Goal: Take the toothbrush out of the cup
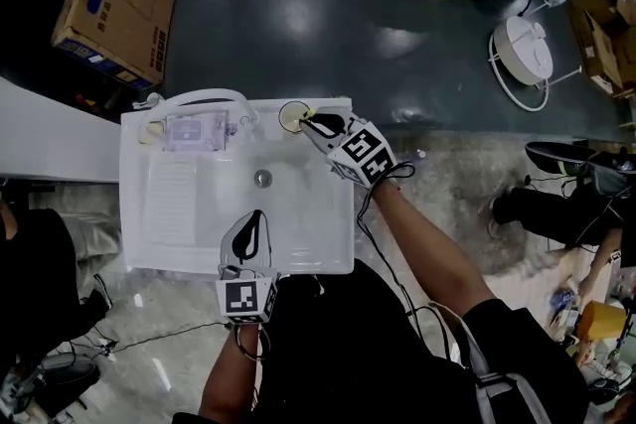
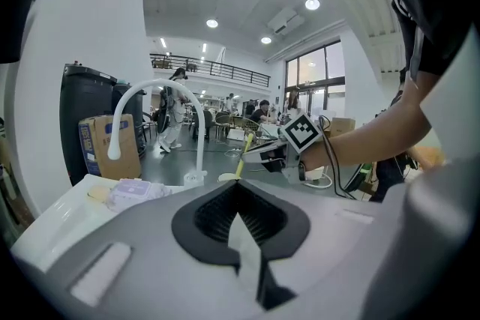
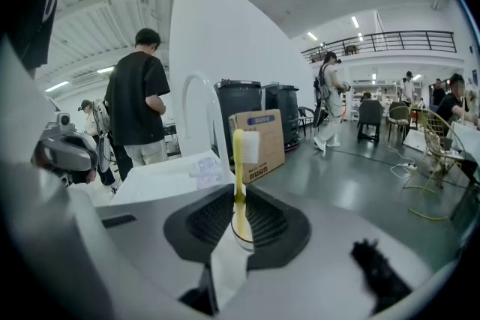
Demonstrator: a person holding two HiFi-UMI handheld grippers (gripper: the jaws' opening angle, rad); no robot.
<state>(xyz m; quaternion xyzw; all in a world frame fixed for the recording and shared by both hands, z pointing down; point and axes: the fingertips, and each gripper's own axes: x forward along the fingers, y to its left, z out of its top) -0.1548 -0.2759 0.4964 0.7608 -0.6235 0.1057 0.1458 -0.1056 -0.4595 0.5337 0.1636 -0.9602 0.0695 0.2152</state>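
Right gripper (image 1: 309,121) jaws clamp the yellow toothbrush (image 3: 238,161) handle, upright in the cup (image 1: 290,116) on the sink (image 1: 179,213) rim; left gripper (image 1: 259,215) jaws closed, empty.

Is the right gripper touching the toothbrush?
Touching: in the right gripper view, the right gripper has its jaws shut on the toothbrush handle.

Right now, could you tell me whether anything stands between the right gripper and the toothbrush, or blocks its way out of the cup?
Nothing visible does. The right gripper has its jaws on the toothbrush, which stands upright in the cup. The space above it looks free, and the faucet stands aside.
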